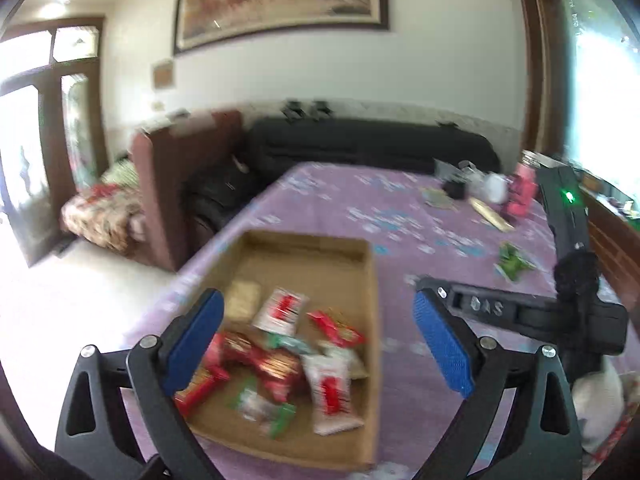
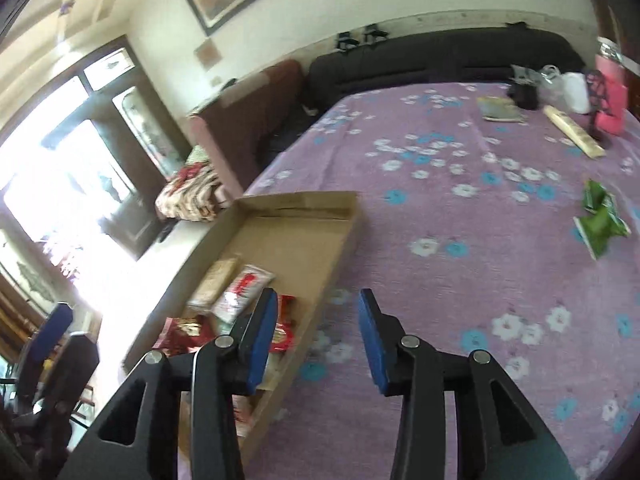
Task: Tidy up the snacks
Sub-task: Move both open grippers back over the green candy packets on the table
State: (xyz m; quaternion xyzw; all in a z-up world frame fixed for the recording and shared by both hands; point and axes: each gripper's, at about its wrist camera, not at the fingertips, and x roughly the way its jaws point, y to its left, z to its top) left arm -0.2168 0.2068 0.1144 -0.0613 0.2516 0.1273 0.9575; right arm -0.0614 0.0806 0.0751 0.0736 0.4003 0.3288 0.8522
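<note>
Blue pads of the left gripper point(image 1: 318, 338) fill the bottom of the left wrist view, spread wide apart with nothing between them. Right under and past them lies the cardboard tray point(image 1: 370, 280), a long flat box whose long side runs from the bottom of the frame up toward the middle. Inside it, at the near end, sits a pile of snack packets point(image 1: 288, 356), red, white and green, lying every which way; the far end of the tray is bare. One more snack, a green packet point(image 1: 514, 260), lies alone on the purple flowered cloth point(image 1: 360, 208) at the right of the frame, well apart from the tray and the claw. In the right wrist view the right gripper point(image 2: 318, 336) is also spread open and holds nothing. Its left pad sits over the tray's right wall, and the tray point(image 2: 296, 200) runs from lower left up to the middle. The green packet point(image 2: 600, 220) is at the right edge, crumpled, far from this claw. A pink bottle point(image 2: 610, 92) stands at the upper right.
</note>
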